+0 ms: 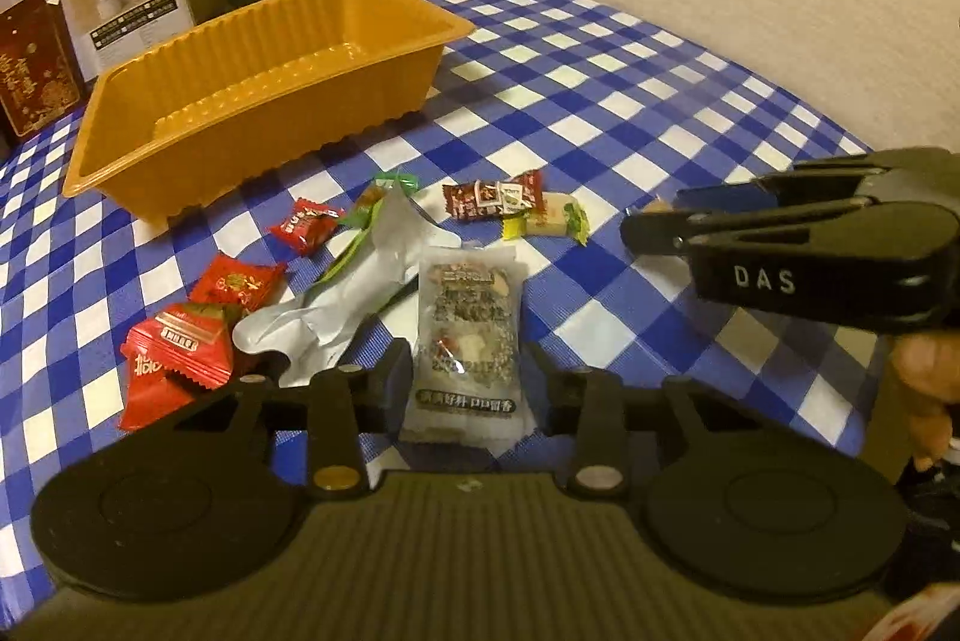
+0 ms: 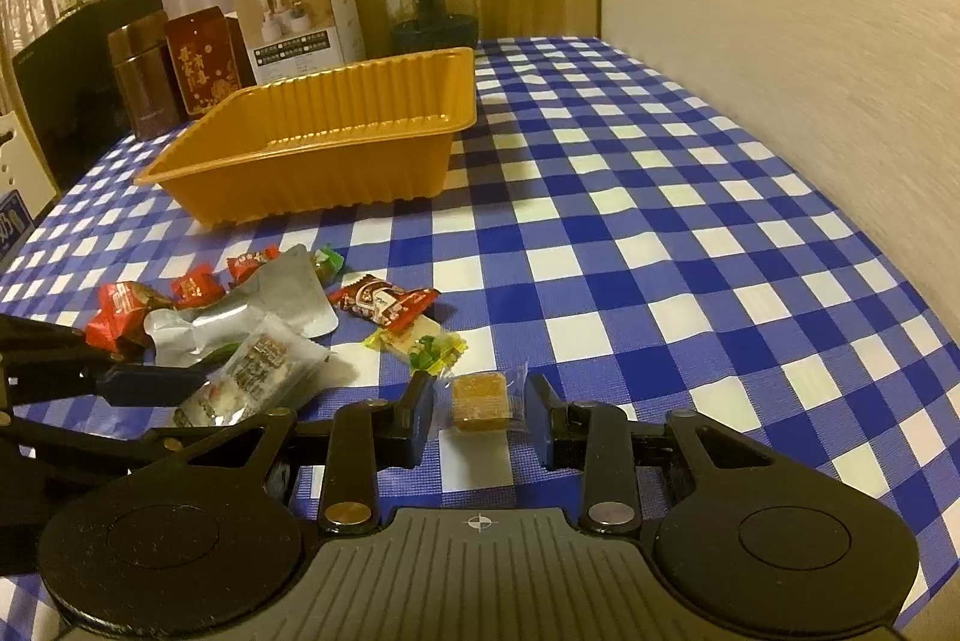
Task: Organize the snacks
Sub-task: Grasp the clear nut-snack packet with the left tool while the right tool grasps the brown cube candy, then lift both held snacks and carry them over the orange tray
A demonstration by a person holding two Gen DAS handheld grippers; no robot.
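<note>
You are holding both grippers low over the checked desk [image 2: 660, 197], angled down toward the loose snacks. The left gripper [image 1: 465, 371] is straddling a clear cereal-bar packet [image 1: 465, 335]; its fingers [image 1: 393, 368] are standing narrowly apart at the packet's sides, and it cannot be confirmed that the pads are pressing, so treat this grip as unsecured. The right gripper [image 2: 480, 410] is bracketing a small amber jelly sweet [image 2: 480, 398] in clear wrap; its fingers [image 2: 417, 416] are drawn nearly together and appear to be pinching the wrapper's edges, which suits so small an item. The orange tray [image 2: 336, 173] is sitting empty toward the far left of the desk, its long side facing the pile, evidently as the destination. The remaining snacks, including red sweets [image 1: 180, 347], a silver pouch [image 1: 336, 305] and a brown-wrapped bar [image 1: 495, 200], are lying scattered between the tray and the near edge. Judged from this, sorting is barely beginning; both items need carrying over the tray's ribbed wall.
</note>
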